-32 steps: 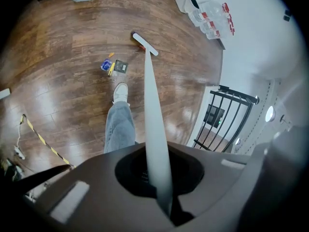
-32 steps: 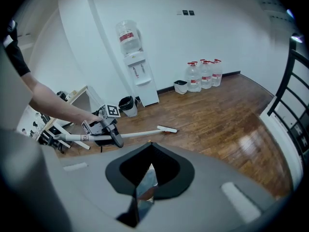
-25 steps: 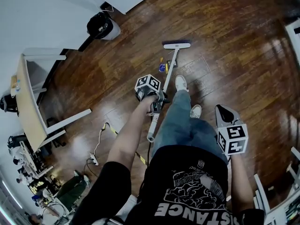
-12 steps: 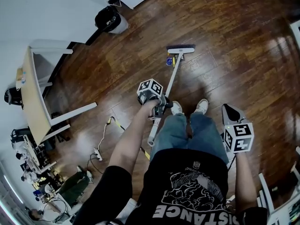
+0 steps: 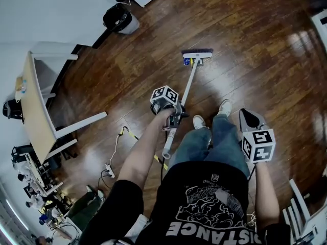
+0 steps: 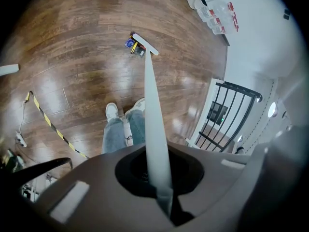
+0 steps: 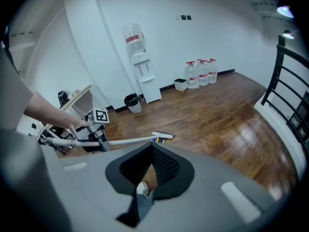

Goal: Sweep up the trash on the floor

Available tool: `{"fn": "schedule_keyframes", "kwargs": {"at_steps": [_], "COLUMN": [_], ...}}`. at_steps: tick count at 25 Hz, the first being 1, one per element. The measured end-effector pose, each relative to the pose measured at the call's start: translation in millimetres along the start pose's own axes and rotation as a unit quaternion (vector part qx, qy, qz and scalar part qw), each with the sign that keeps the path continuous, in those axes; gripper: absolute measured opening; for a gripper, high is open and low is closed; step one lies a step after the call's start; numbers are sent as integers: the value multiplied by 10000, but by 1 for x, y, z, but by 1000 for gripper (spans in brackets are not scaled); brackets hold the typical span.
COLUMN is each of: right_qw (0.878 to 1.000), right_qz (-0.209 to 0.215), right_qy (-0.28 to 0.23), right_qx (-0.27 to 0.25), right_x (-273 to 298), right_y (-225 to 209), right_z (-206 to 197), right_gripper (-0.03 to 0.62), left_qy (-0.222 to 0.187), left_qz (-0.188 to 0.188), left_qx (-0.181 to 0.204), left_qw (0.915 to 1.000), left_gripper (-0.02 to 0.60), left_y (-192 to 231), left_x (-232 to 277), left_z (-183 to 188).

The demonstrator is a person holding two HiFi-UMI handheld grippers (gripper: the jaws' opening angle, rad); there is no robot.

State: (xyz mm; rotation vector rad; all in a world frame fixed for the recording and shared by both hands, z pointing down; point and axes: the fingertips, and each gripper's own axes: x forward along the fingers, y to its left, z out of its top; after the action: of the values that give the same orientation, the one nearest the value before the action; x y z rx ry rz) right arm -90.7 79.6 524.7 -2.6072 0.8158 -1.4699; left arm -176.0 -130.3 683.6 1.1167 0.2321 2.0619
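A long white broom handle runs from my left gripper out to the broom head on the dark wood floor. The left gripper is shut on the handle, which rises straight out of its jaws to the head. A small pile of blue and yellow trash lies right against the head, and shows too as trash and trash. My right gripper hangs by the person's right leg, shut and holding nothing; its jaws frame only a shoe.
A black waste bin stands by the wall at the back left. A wooden table fills the left side, with a cable and yellow-black tape on the floor near it. A water dispenser, water bottles and a black railing border the room.
The person has stepped forward, feet shifting. The broom head has closed in on the trash, which lay below it beside the handle and now sits against it.
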Motion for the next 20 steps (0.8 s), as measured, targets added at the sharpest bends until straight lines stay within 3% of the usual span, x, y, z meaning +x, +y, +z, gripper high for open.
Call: {"fn": "schedule_keyframes", "kwargs": {"at_steps": [5,13,20], "right_qw": [9998,9998,9994], "right_qz": [-122,-157,80], "right_qy": [46,121,108], "right_qx": [140,19,-322], "right_x": [-8,-8,-55], "right_y": [24,44,62], "right_z": [-17,-56,-71], "right_gripper": [-3,-3,-3], "left_qy": [-79,-482,-1009], "left_qz": [59,0,-333], "left_qx": [413,700,828], "left_qw": [9991,9964,9909], "left_gripper": [8,8,8], "left_y": [1,14,-6], "left_x": [-4,4,1], "left_z": [3,1,-65]}}
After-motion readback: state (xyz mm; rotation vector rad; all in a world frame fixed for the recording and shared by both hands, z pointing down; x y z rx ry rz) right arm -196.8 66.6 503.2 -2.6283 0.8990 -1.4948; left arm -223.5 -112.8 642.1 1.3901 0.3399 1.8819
